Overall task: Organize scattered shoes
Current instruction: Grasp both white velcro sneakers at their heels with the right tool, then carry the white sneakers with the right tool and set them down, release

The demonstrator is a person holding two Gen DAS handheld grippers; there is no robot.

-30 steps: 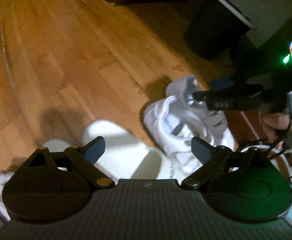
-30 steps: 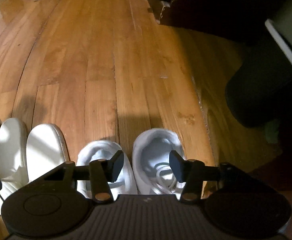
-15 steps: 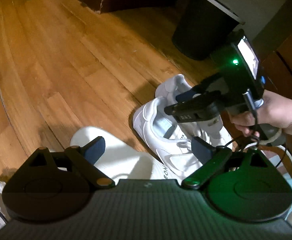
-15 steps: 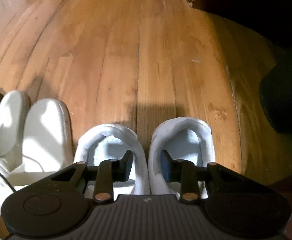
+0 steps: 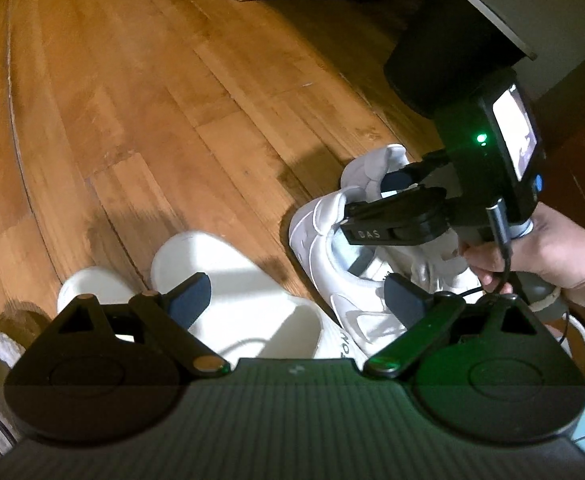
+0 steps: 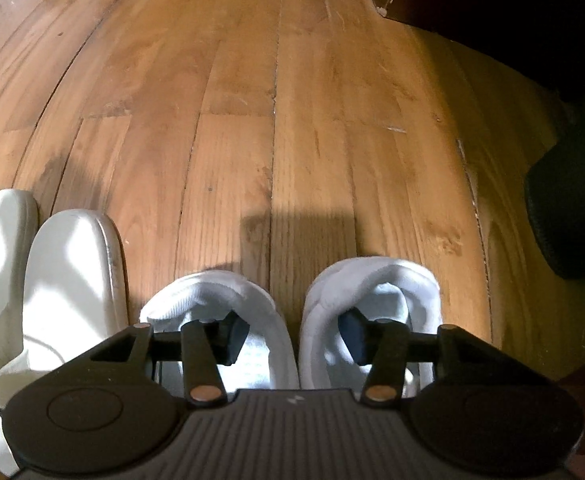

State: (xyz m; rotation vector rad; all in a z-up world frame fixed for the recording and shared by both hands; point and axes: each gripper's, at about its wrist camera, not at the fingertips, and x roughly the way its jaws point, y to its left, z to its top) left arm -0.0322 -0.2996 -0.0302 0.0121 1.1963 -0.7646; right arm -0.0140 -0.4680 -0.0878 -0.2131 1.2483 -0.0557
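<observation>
We see the right gripper parted, one finger inside each white sneaker, pair side by side beside white slides. Left gripper open, empty. Risk: closing pinches unevenly, skewing the pair.

left wrist: low, rightward | right wrist: close, forward | shared: white sneakers; floor

On the floor two sneakers stand side by side, heels toward the open boards: the left sneaker and the right sneaker, close together. Left of them lie two slippers, also side by side. The right gripper sits above the sneakers, one finger in each opening. The left gripper hangs over the slippers. A bin stands beyond the sneakers, to the right.
</observation>
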